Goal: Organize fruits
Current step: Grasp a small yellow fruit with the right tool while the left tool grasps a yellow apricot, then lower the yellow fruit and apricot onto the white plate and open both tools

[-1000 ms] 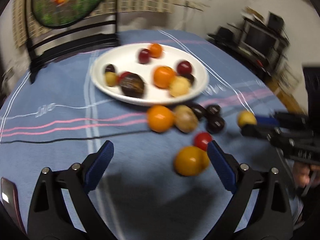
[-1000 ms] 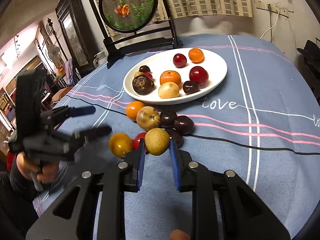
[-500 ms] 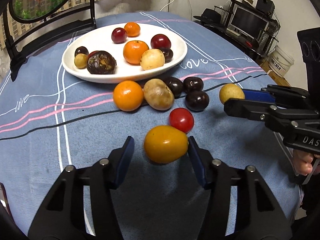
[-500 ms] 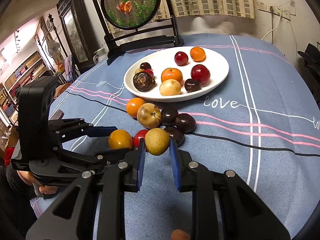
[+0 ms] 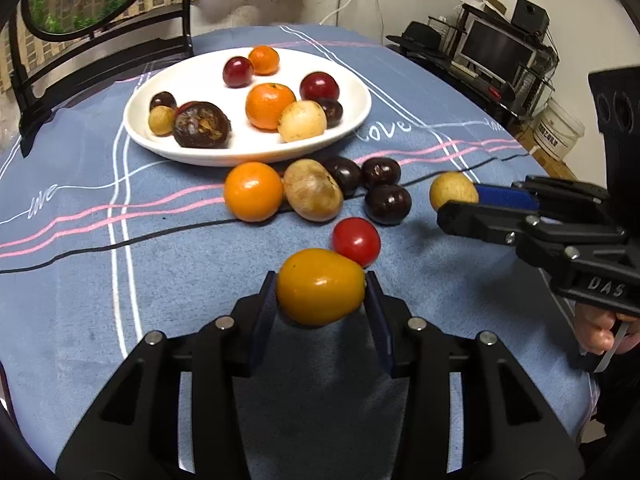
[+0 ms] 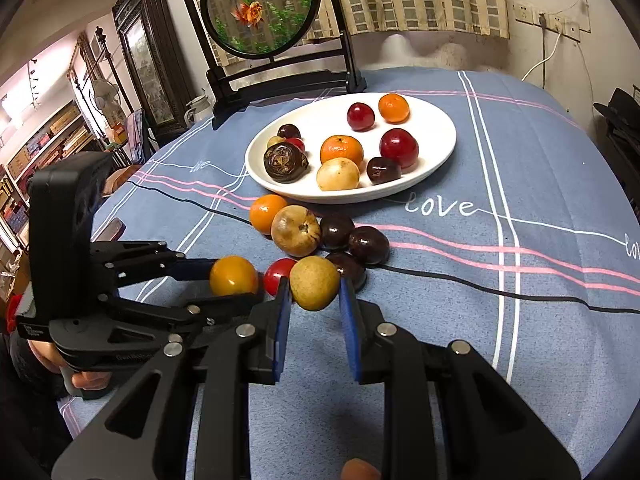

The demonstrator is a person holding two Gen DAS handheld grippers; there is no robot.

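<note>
- The white plate (image 5: 352,120) sits on the blue cloth of the bench (image 5: 120,280), toward the far side.
- In the plate: two oranges, two red plums, two small dark fruits, a pale yellow fruit (image 5: 302,121), a small tan one and a dark wrinkled fruit (image 5: 201,125).
- Just in front of the plate on the cloth lie an orange (image 5: 253,191), a brown-skinned fruit (image 5: 313,189), three dark plums and a red tomato (image 5: 356,241).
- The left tool (image 5: 321,307) has just been closing; its pads now press both sides of the yellow-orange fruit (image 5: 321,286), near the tomato.
- The right tool (image 6: 313,306) is clamped on a yellowish-brown fruit (image 6: 315,282).
</note>
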